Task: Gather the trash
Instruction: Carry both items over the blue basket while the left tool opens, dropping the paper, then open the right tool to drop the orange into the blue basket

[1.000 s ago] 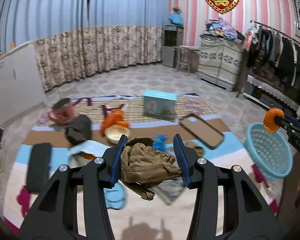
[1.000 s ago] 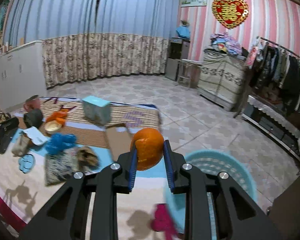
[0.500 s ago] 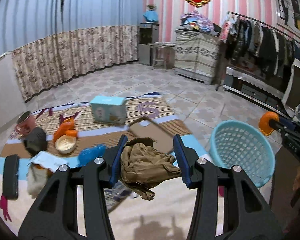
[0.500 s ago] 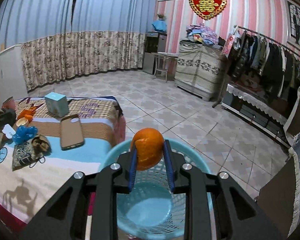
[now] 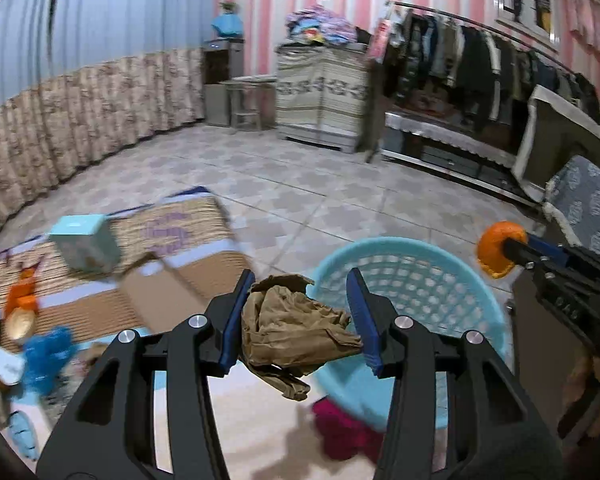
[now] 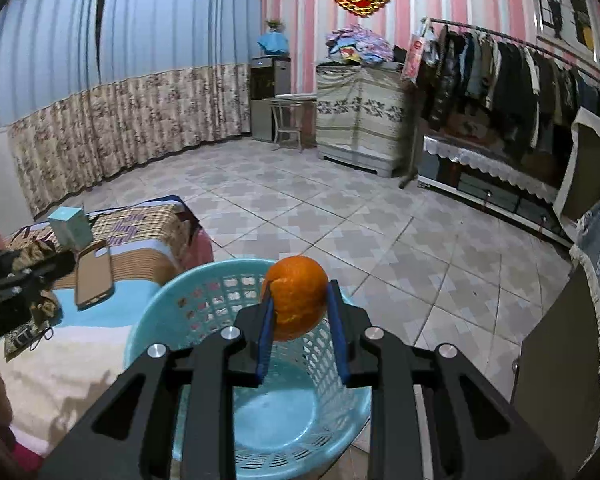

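The left gripper clamps a crumpled brown paper bag beside the rim of the light-blue perforated plastic basket; the right gripper pinches a round orange fruit above the basket's opening

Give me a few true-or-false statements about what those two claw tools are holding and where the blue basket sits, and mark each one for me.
1. The right gripper is shut on an orange peel. True.
2. The orange peel already lies on the bottom of the blue basket. False: it is held above the basket, whose bottom looks bare.
3. The left gripper holds a crumpled brown paper bag. True.
4. The basket is a solid metal bucket. False: it is light blue plastic with a lattice wall.
5. The teal box is inside the basket. False: it stands on the striped mat, apart from the basket.
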Tool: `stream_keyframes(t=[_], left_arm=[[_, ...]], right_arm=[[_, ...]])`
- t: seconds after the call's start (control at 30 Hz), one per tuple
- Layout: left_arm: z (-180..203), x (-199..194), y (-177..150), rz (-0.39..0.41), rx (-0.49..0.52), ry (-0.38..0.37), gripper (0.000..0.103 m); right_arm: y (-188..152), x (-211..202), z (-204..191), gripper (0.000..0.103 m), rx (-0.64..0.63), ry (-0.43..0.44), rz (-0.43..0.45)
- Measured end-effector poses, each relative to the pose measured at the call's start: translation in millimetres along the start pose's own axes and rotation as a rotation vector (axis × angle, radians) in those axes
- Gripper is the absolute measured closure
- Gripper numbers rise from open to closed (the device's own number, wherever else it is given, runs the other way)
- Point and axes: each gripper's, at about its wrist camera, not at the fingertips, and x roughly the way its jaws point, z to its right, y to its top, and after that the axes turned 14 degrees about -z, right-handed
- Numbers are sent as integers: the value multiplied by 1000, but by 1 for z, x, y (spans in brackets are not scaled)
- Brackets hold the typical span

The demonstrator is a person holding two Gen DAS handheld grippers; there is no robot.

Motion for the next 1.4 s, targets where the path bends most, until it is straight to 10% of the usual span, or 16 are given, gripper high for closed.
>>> stream_keyframes(t=[0.37, 0.93, 1.4], left_arm=[[36, 44, 4, -38, 64, -76, 53], [-5, 14, 9, 38, -28, 41, 12], [-45, -14, -11, 69, -63, 156, 6]], right_arm=[[-9, 21, 20, 78, 41, -7, -24], [-15, 33, 4, 78, 24, -14, -39], [-19, 43, -14, 68, 52, -9, -34]])
